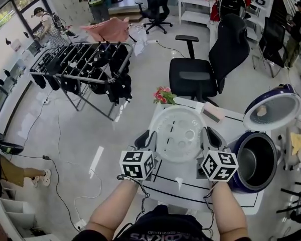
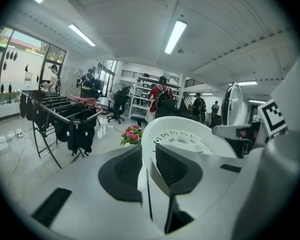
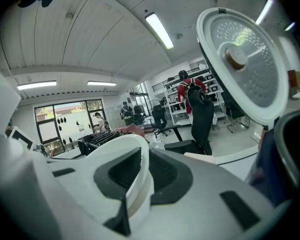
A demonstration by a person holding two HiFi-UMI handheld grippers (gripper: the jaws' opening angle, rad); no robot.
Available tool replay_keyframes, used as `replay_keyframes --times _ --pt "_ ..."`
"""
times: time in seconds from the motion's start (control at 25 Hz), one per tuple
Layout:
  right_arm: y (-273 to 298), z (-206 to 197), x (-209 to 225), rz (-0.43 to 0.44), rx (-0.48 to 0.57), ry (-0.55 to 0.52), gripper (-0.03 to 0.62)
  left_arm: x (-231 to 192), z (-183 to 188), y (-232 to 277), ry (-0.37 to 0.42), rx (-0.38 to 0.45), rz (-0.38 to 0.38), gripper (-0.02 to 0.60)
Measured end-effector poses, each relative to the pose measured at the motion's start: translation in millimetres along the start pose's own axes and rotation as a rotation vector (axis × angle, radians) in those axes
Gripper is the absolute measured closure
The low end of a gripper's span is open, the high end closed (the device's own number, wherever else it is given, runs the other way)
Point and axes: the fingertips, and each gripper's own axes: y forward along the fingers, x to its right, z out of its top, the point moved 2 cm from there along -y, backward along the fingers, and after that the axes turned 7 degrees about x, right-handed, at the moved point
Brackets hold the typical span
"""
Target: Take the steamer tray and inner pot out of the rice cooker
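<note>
The white steamer tray [image 1: 178,133], round with holes in its floor, hangs over the white table, to the left of the rice cooker [image 1: 265,182]. My left gripper [image 1: 146,137] is shut on the tray's left rim, and my right gripper [image 1: 210,136] is shut on its right rim. In the left gripper view the tray rim [image 2: 151,149] sits between the dark pads of the left gripper [image 2: 147,164]. The right gripper view shows the tray rim [image 3: 138,159] pinched in the right gripper [image 3: 140,173]. The cooker stands open with its lid [image 1: 272,112] raised. The metal inner pot [image 1: 251,160] sits inside it.
The white table [image 1: 190,187] carries black line marks. Pink flowers [image 1: 163,95] and a small box [image 1: 213,112] lie at its far edge. A black office chair [image 1: 205,69] stands behind the table. A drying rack [image 1: 85,67] with dark clothes is at the far left.
</note>
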Motion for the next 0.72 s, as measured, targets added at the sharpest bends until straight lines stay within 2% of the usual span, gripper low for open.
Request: replay_keyframes --times 0.72 --pt "84.7 -105.6 34.5 -0.075 -0.182 0.052 0.542 -61.6 -79.7 88.1 -0.019 -0.153 -0.019 0.5"
